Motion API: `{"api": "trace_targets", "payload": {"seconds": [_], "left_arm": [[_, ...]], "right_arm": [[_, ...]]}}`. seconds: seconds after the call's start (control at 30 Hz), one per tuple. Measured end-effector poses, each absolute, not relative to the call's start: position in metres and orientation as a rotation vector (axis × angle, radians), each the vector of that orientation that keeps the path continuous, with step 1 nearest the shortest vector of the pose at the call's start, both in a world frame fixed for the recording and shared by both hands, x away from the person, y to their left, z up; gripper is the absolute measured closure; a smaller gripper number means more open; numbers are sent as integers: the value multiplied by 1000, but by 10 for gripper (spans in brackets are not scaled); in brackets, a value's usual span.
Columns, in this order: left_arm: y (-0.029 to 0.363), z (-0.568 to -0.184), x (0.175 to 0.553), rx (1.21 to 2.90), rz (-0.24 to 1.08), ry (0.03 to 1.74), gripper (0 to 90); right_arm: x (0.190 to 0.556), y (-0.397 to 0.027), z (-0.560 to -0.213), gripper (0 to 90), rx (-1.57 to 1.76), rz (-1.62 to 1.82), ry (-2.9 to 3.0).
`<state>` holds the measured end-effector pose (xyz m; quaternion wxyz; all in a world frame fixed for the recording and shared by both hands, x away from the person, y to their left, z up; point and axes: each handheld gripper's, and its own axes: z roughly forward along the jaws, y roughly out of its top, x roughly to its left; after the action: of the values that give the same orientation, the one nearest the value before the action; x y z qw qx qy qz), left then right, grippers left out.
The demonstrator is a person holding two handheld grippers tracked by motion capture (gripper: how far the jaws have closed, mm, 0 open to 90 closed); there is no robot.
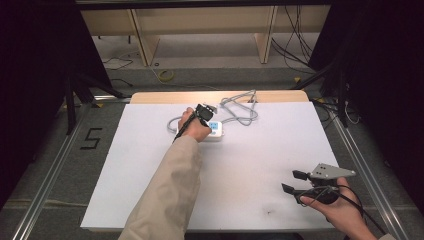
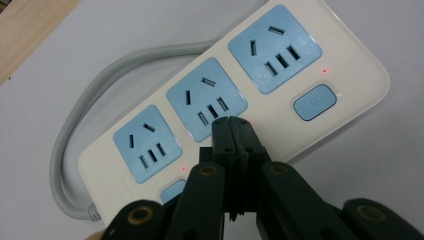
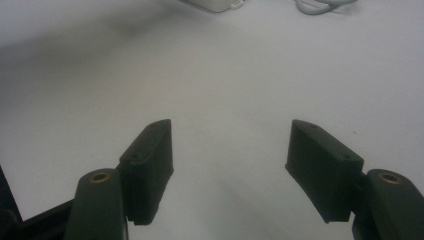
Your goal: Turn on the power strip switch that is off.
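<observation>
In the high view, a cream power strip [image 1: 214, 131] with blue sockets is seen lying toward the far middle of the white table sheet [image 1: 150, 165], its grey cord [image 1: 239, 111] looped behind it. The left gripper [image 1: 206, 111] is held right over the strip, while the right gripper [image 1: 291, 181] is kept well apart near the sheet's near right corner, its jaws spread wide and holding nothing.

In the left gripper view, detail lost from above is given: three blue socket faces in a row, a blue rounded switch [image 2: 313, 102] beside each, and small red lights lit. The left gripper [image 2: 233, 131] is seen with jaws pressed together, tips at the middle socket's edge.

In the right gripper view, the right gripper [image 3: 230, 145] is shown wide open over bare sheet.
</observation>
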<state>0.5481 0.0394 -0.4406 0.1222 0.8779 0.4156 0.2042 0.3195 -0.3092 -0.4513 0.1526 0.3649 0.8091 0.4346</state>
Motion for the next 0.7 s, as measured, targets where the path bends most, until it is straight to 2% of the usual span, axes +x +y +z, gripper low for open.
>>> {"api": "trace_targets", "payload": {"seconds": [0.7], "left_arm": [[39, -442, 546, 2556, 628, 1202, 899]], "right_arm": [[319, -310, -451, 353, 1042, 1247, 2320]]}}
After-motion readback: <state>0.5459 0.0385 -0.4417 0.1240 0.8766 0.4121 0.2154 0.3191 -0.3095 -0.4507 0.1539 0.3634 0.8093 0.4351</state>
